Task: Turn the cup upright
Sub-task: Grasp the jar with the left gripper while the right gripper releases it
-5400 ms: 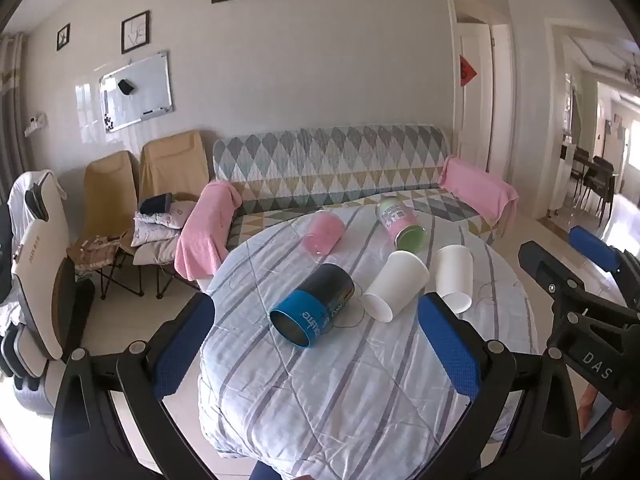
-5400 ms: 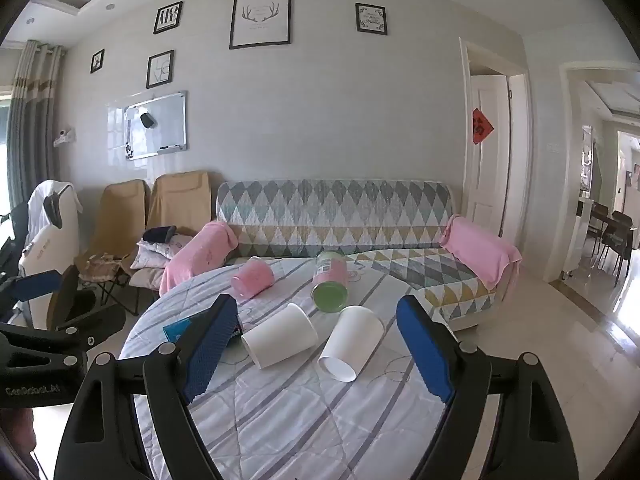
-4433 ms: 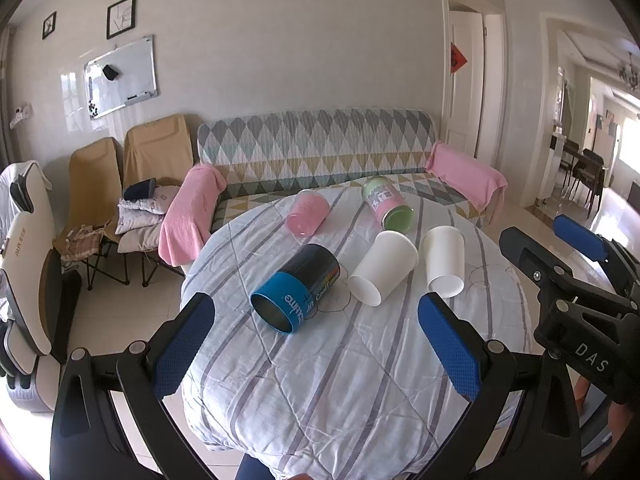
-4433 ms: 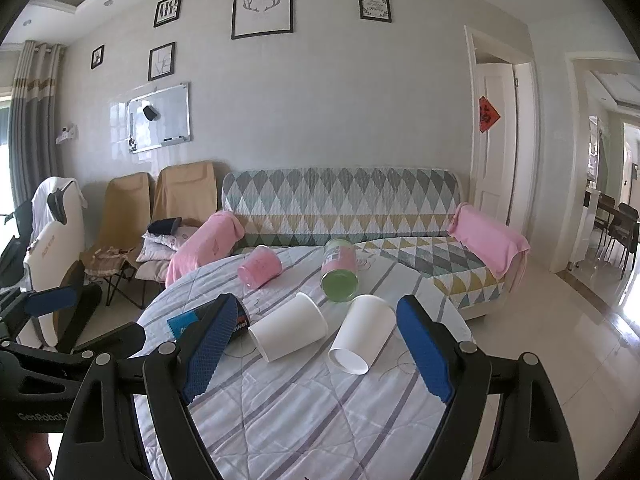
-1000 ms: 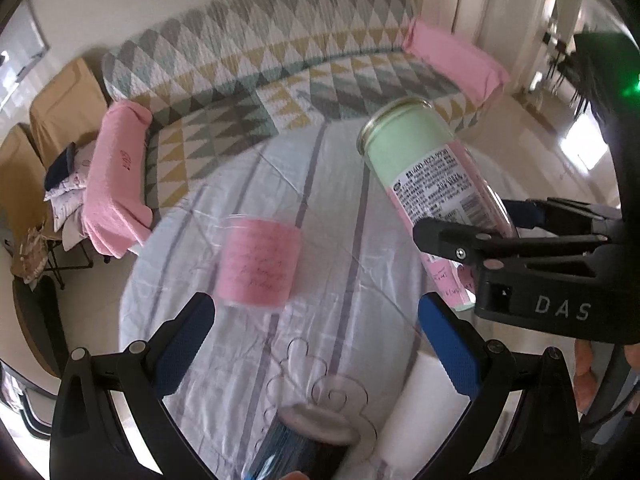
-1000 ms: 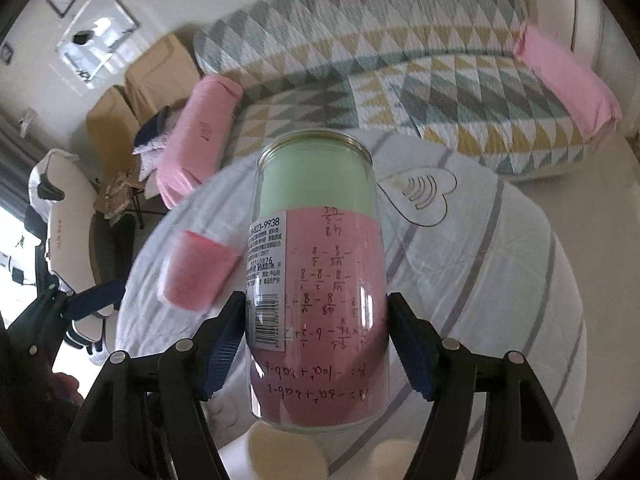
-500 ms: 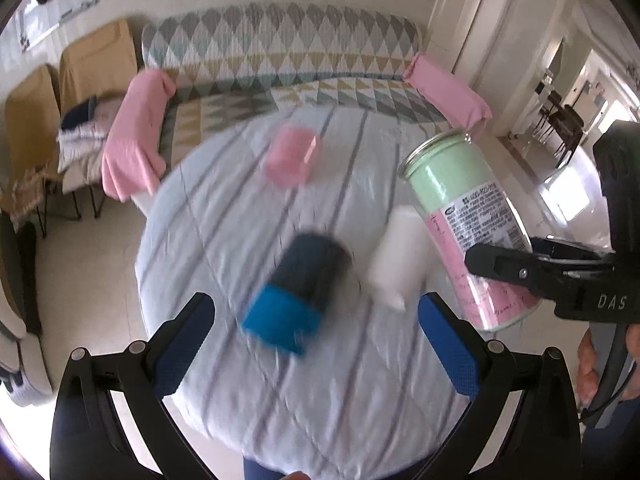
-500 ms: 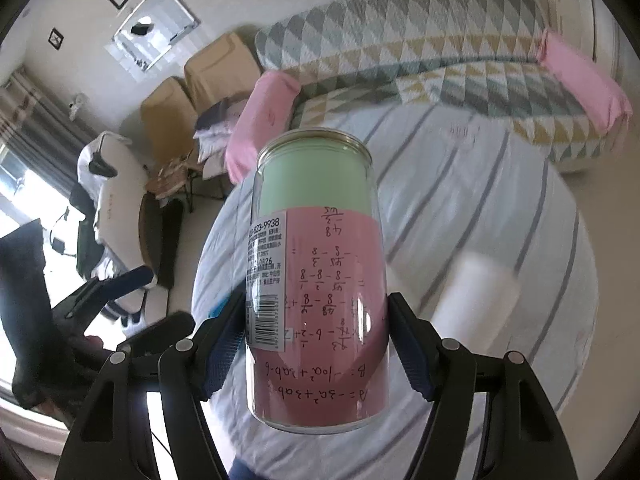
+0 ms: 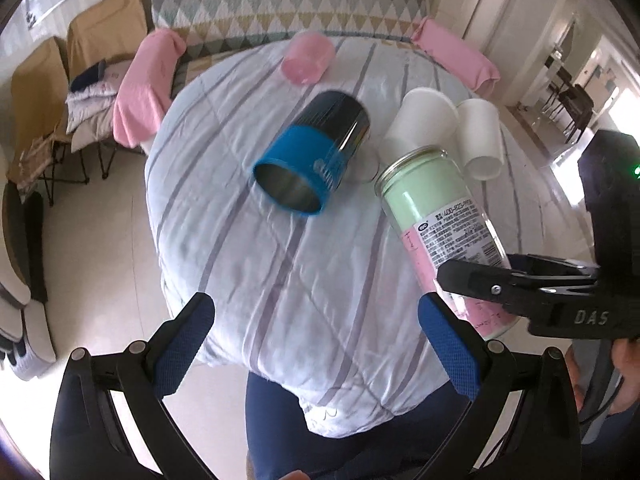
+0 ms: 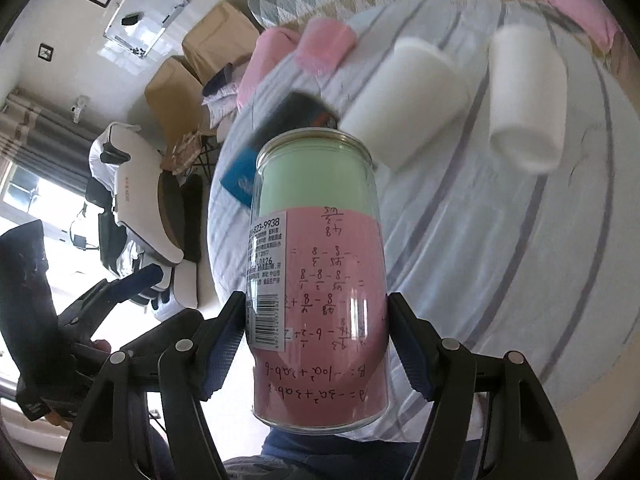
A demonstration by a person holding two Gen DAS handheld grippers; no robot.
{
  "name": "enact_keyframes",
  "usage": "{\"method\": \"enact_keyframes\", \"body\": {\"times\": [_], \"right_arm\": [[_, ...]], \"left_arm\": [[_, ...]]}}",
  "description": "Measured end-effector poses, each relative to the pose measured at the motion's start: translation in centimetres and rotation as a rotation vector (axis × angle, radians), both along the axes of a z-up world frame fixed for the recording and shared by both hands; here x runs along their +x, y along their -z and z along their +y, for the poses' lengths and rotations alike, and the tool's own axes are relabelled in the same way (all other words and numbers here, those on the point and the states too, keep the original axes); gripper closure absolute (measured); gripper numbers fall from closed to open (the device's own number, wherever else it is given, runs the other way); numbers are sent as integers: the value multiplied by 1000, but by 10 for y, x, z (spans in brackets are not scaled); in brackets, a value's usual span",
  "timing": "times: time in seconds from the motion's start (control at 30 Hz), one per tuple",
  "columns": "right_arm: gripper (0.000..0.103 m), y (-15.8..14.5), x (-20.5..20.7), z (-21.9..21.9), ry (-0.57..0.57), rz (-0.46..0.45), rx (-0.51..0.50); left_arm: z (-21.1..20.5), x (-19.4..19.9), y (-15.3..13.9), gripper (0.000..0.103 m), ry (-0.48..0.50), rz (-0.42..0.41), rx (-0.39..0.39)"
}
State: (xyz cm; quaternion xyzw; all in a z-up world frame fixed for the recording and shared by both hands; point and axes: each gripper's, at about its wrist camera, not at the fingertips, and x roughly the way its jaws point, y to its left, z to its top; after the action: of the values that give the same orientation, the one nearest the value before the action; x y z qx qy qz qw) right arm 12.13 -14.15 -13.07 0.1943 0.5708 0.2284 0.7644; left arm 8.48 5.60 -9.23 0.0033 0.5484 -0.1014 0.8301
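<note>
My right gripper (image 10: pixel 316 344) is shut on a clear can-shaped cup (image 10: pixel 320 264) with a green and pink paper lining. It holds the cup in the air above the near edge of the round table. The cup also shows in the left wrist view (image 9: pixel 440 216), tilted, with the right gripper (image 9: pixel 520 284) clamped on its lower part. My left gripper (image 9: pixel 316 344) is open and empty over the table's near edge.
The table (image 9: pixel 260 240) has a striped grey cloth. On it lie a blue and black can (image 9: pixel 316 160), a pink cup (image 9: pixel 306 58) and two white paper cups (image 9: pixel 424 120) (image 9: pixel 480 136), all on their sides. A sofa and chairs stand behind.
The right gripper has carried the green and pink cup back toward the near side of the table. The left gripper has pulled back and tilted down over the table.
</note>
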Motion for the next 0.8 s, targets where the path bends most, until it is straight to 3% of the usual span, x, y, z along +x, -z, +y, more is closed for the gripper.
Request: {"method": "enact_keyframes", "body": {"times": [0.23,0.3,0.53,0.8], "right_arm": [[31,18,6,9,4,2,3],[24,14,4,5,0,-12,30],[20,-18,-33,-38,-20,-193,-31],[20,-11,-74,-61,-47,-359,-139]], "left_arm": [[6,3,14,0,-64,42,-10],[7,5,13,0,-86,54,-37],[-9,9,6,0,-149,33,-73],[-55,27,13,0,-197,64,-87]]}}
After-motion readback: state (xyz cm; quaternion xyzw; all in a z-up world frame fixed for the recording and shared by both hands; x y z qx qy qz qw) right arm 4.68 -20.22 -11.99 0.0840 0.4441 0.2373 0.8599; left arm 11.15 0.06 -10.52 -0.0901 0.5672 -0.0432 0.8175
